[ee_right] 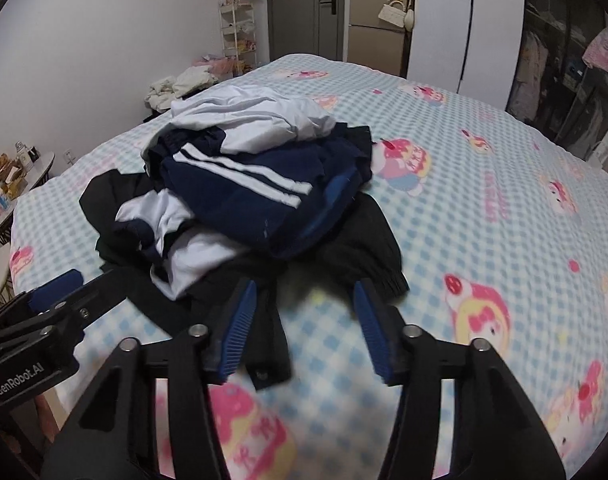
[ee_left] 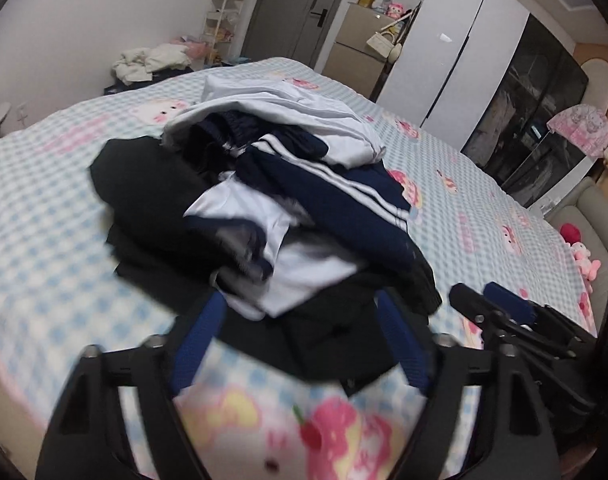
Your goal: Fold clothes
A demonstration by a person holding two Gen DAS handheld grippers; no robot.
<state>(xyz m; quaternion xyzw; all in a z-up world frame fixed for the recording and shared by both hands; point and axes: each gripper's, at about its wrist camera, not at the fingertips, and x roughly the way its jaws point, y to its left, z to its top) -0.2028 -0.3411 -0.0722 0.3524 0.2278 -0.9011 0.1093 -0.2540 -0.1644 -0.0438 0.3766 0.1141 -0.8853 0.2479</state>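
A heap of clothes lies on the bed: navy trousers with white stripes (ee_left: 336,192) (ee_right: 247,184), white shirts (ee_left: 287,112) (ee_right: 247,120) and black garments (ee_left: 143,184) (ee_right: 360,236). My left gripper (ee_left: 301,300) is open and empty, its blue pads on either side of the near black edge of the heap. My right gripper (ee_right: 304,292) is open and empty, just above the black garment's near edge. Each gripper shows in the other's view: the right (ee_left: 500,304) and the left (ee_right: 59,288).
The bed (ee_right: 484,240) has a blue-checked cover with pink cartoon prints. Another pile of pale clothes (ee_left: 151,62) lies beyond the far bed edge. A shelf rack (ee_right: 237,32), door, cabinet and wardrobe stand along the far wall. A small round table (ee_right: 19,188) is left.
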